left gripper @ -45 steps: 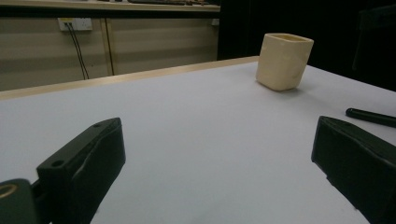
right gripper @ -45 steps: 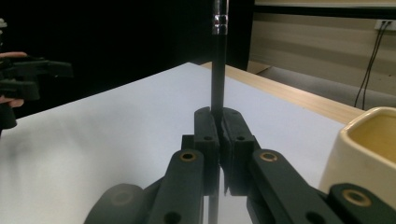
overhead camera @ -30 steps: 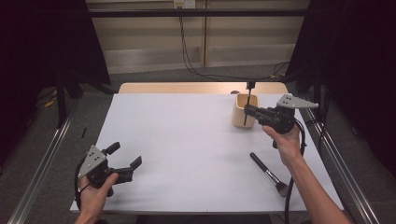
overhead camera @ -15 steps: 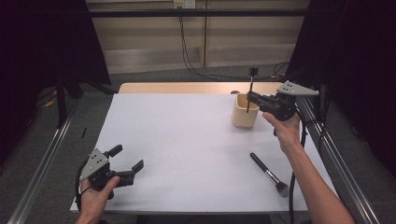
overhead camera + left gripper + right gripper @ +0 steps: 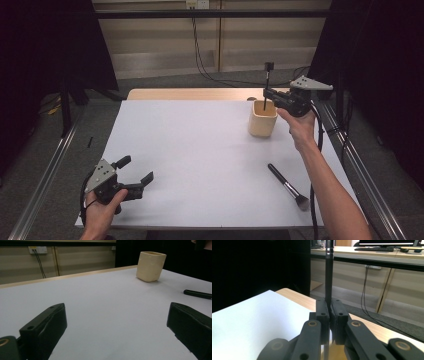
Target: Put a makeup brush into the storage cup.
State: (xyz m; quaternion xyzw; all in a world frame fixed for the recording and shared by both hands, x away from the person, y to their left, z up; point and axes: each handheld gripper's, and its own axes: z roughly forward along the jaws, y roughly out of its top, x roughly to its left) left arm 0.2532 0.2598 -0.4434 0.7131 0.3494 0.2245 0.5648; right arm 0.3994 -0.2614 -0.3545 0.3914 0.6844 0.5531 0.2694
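Note:
A beige cup point(image 5: 262, 122) stands at the back right of the white table point(image 5: 200, 145). My right gripper point(image 5: 267, 94) hovers level just above it, shut on a thin black brush point(image 5: 268, 75) that stands upright, its lower end dipping into the cup's mouth. In the right gripper view the pads point(image 5: 322, 312) clamp the dark handle point(image 5: 329, 272). A second black-handled brush point(image 5: 287, 186) lies flat on the table near the right forearm. My left gripper point(image 5: 135, 169) rests open at the near left corner, nothing between its jaws; its view shows the cup point(image 5: 150, 266) and the lying brush handle point(image 5: 197, 293).
A wooden strip point(image 5: 190, 94) borders the table's far edge. Metal rails point(image 5: 45, 180) run along both sides. Cables point(image 5: 200, 45) hang against the back wall. The white surface between the two hands is bare.
My right gripper has carried the upright brush away from me and a little up, from beside the cup to over its mouth. The left gripper has stayed put.

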